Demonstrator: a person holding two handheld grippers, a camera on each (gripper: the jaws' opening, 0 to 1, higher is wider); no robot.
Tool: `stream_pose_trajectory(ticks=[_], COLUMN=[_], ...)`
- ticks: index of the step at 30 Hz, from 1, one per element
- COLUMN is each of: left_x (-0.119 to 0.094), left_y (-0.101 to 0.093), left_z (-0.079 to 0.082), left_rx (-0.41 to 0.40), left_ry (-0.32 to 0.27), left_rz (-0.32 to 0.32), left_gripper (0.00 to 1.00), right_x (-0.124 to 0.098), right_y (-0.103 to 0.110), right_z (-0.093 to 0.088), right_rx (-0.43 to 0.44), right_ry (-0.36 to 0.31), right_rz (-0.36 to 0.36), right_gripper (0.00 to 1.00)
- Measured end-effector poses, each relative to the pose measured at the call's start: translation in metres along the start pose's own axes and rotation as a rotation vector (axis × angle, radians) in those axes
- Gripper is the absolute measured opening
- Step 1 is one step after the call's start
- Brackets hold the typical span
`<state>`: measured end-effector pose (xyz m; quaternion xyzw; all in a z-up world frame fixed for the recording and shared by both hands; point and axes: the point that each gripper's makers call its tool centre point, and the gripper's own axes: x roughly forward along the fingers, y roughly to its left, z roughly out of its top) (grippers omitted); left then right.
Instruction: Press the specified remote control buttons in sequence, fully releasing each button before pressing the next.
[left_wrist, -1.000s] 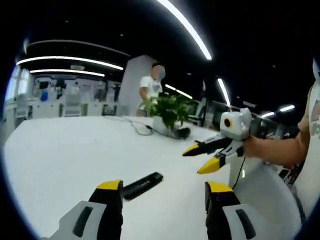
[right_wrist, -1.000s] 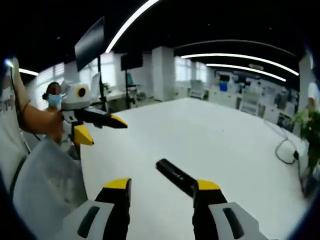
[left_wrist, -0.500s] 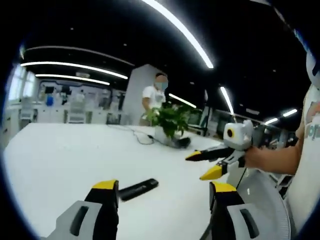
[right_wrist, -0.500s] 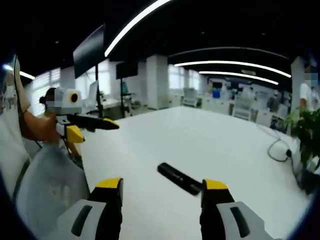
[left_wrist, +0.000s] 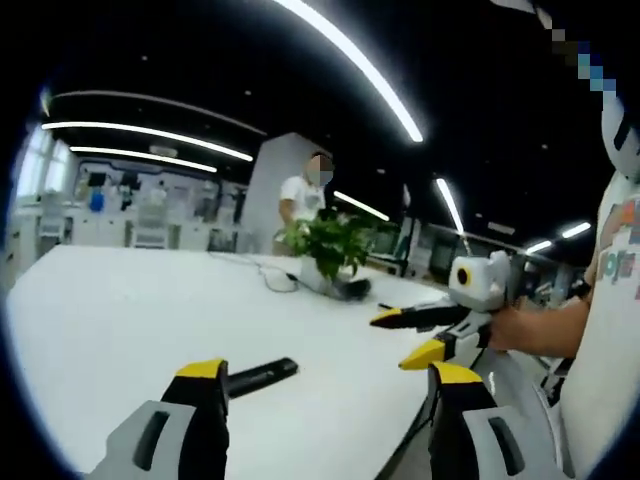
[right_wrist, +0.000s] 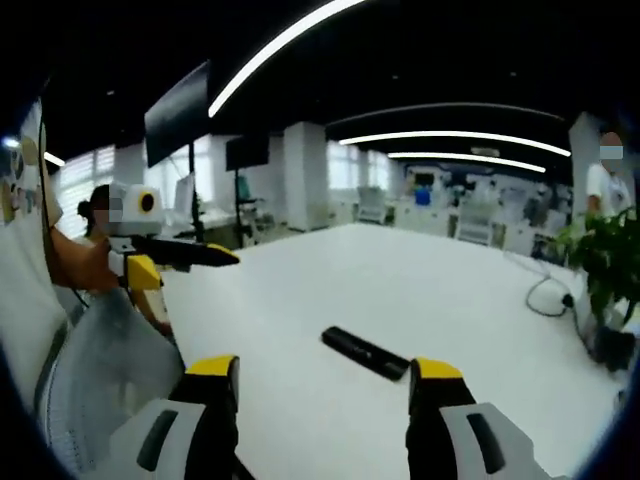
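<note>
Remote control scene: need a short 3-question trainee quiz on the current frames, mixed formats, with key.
1. True or false: the black remote control lies flat on the white table, touched by no gripper.
2. Multiple choice: the potted plant stands (A) at the table's far side, near a cable, (B) between the left gripper's jaws, (C) on a chair.
3. Fill in: in the left gripper view, the right gripper is held with its jaws ____.

Key: 1 true; 2 A; 3 open.
</note>
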<state>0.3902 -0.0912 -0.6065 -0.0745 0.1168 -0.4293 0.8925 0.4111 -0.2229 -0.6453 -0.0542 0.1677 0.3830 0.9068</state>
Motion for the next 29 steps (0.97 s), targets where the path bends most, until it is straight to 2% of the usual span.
stream_pose_trajectory(ticks=[4, 6, 15, 22, 29], left_x=[-0.001, 0.0, -0.002, -0.002, -0.004], left_y=[-0.004, -0.004, 0.007, 0.009, 0.02], left_z=[0.002, -0.002, -0.008, -0.008, -0.008], left_rx=[-0.014, -0.006, -0.01, -0.013, 0.001], left_ry=[-0.022, -0.011, 0.002, -0.001, 0.003], left_rz=[0.012, 0.02, 0.067, 0.096, 0.16], left_gripper=[0.86, 0.86, 0.86, 0.86, 0.86], right_x=[-0.001, -0.002, 0.001, -0.002, -0.001], right_y=[0.005, 0.006, 0.006, 0.004, 0.007], right_z=[0.003, 0.005, -0.005, -0.003, -0.004], right_rx=[-0.011, -0.008, -0.024, -0.035, -0.035], right_ry=[-0.003, -0.014, 0.018, 0.002, 0.003], right_rz=[-0.001, 0.001, -0.006, -0.023, -0.01], right_gripper=[0.68, 0.68, 0.66, 0.67, 0.66])
